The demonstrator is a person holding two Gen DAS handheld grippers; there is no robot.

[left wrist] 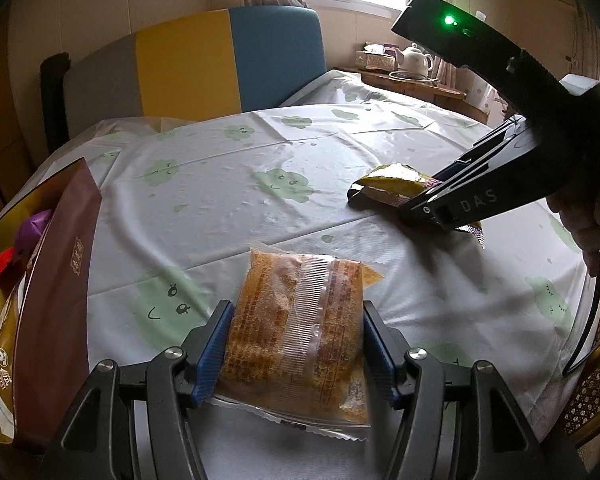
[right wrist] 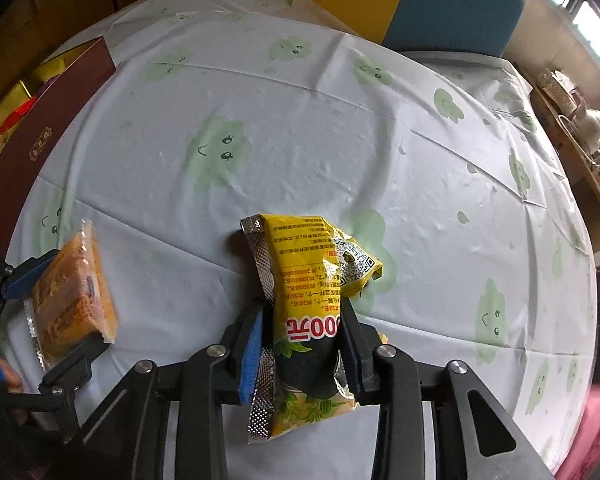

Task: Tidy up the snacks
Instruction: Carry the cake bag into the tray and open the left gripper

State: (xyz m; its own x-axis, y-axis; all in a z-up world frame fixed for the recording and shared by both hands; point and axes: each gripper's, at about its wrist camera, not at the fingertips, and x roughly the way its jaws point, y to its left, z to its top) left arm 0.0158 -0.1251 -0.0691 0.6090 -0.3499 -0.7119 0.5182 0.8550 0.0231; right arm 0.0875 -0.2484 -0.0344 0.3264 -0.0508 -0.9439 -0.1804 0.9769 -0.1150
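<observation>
Between the left gripper (left wrist: 296, 334) fingers, an orange snack packet (left wrist: 300, 332), clamped; right gripper (right wrist: 302, 344) likewise clamps a yellow packet (right wrist: 308, 280) (crumpled), both above the tablecloth (left wrist: 228, 184)

Round table (right wrist: 340, 152), white cloth with green cloud print; maroon box (right wrist: 40, 140) at its left edge.

Both hand-held grippers (left wrist: 296, 336) (right wrist: 304, 344) clamped, loaded.

Orange snack packet (left wrist: 296, 332) in left claw (left wrist: 296, 336)
</observation>
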